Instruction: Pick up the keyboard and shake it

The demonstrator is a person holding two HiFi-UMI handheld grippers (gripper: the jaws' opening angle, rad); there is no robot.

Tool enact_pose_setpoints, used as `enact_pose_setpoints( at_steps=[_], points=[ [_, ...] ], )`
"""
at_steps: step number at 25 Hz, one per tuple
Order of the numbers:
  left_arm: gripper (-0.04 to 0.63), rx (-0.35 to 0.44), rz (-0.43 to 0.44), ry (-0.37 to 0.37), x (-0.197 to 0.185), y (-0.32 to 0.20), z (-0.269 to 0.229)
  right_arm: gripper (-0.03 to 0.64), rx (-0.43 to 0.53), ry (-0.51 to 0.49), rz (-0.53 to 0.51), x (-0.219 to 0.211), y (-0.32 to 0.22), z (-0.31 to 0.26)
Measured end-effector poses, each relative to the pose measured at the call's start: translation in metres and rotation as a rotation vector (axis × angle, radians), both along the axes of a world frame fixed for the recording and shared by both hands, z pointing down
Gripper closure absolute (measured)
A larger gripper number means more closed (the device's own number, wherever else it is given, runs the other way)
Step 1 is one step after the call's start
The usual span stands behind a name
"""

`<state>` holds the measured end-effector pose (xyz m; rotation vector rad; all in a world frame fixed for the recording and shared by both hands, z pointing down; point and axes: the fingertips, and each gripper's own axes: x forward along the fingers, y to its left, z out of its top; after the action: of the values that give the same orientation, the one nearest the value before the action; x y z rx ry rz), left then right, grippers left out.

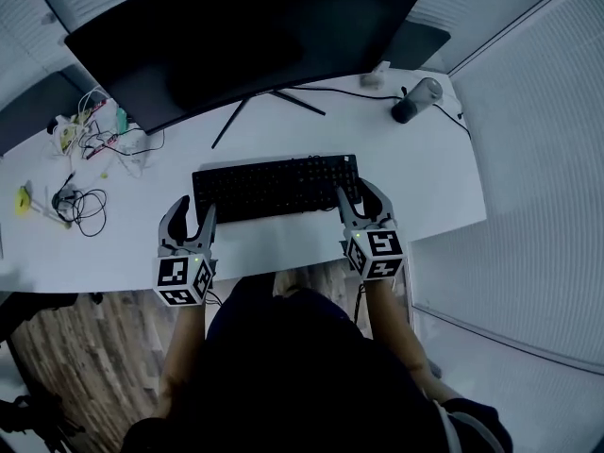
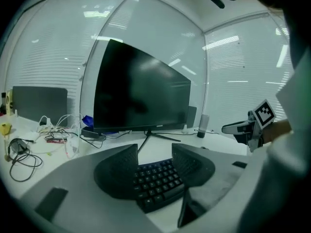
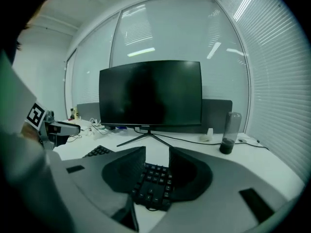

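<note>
A black keyboard (image 1: 274,187) lies flat on the white desk (image 1: 425,177), in front of the monitor. My left gripper (image 1: 193,208) sits at its left end, one finger outside the edge and one over the keys. My right gripper (image 1: 353,189) straddles the right end the same way. In the left gripper view the keyboard (image 2: 158,181) shows in the gap between the jaws, which stand apart, and the right gripper (image 2: 243,127) shows far right. In the right gripper view the keyboard (image 3: 153,181) lies between the parted jaws. I cannot tell whether any pad touches it.
A large dark monitor (image 1: 245,36) on a thin-legged stand (image 1: 269,102) is behind the keyboard. A cylindrical bottle (image 1: 418,100) stands at the back right. Loose cables (image 1: 85,206) and small items (image 1: 90,135) lie at the left. The desk's front edge runs just below the grippers.
</note>
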<state>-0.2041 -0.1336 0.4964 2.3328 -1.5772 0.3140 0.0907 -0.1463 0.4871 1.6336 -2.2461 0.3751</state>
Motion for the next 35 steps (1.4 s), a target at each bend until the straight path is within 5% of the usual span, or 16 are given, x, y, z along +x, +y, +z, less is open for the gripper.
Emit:
enact_pose_setpoints(
  at_steps=[11, 24, 35],
  points=[
    [0.376, -0.220, 0.059, -0.018, -0.018, -0.029, 0.078, 0.453, -0.218, 0.039, 0.104, 0.036, -0.017, 0.064],
    [0.295, -0.453, 0.010, 0.045, -0.024, -0.028, 0.132, 0.380, -0.542, -0.122, -0.016, 0.071, -0.041, 0.148],
    [0.284, -0.541, 0.048, 0.048, -0.021, -0.035, 0.149, 0.359, -0.717, -0.192, -0.117, 0.063, -0.046, 0.171]
  ],
)
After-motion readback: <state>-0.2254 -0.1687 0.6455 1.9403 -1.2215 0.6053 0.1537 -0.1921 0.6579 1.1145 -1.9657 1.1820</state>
